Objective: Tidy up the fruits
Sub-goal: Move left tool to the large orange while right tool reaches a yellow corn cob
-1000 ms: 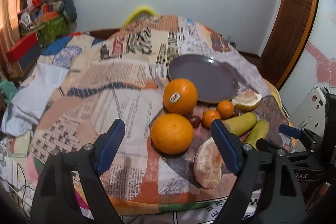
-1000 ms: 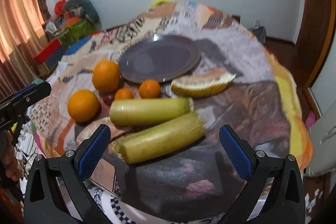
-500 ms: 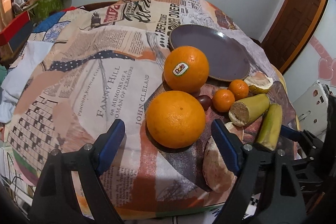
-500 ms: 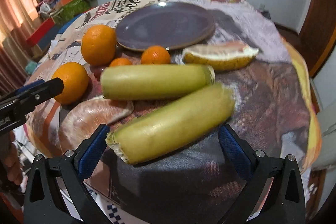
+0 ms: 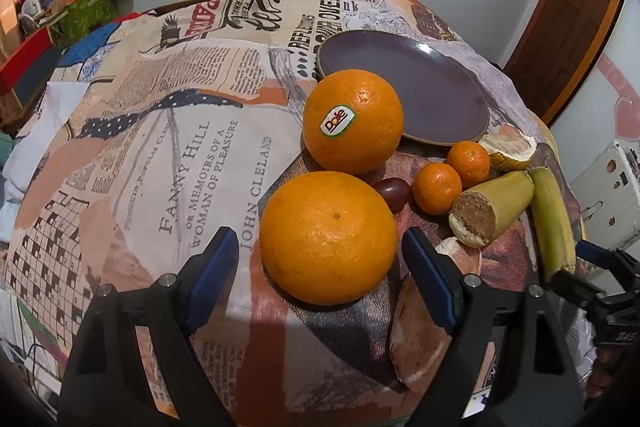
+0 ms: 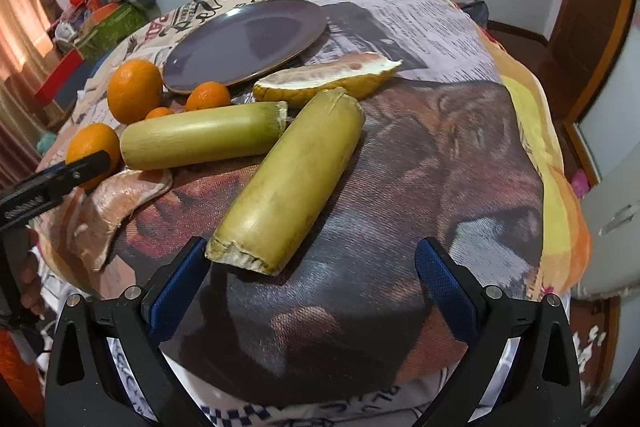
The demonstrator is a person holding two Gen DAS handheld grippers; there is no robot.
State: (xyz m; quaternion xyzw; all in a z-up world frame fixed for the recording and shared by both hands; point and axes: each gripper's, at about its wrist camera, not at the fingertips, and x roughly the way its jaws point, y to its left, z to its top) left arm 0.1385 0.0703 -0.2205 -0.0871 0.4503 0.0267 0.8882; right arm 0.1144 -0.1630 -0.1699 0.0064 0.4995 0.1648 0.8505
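Orange [image 5: 352,121] sticker — "Dole".

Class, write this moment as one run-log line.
left gripper: jaws open around unlabelled large orange | right gripper: jaws open at near yellow-green cane stalk | purple round plate: empty

- The right claw [image 6: 312,275] gapes wide, its left pad just beside the near cane piece's [image 6: 290,179] cut end.
- A second cane piece [image 6: 204,135] lies behind it.
- The purple plate [image 6: 244,45] sits bare on the cloth-covered surface [image 6: 460,155].
- A peeled segment [image 6: 116,203] lies at left.
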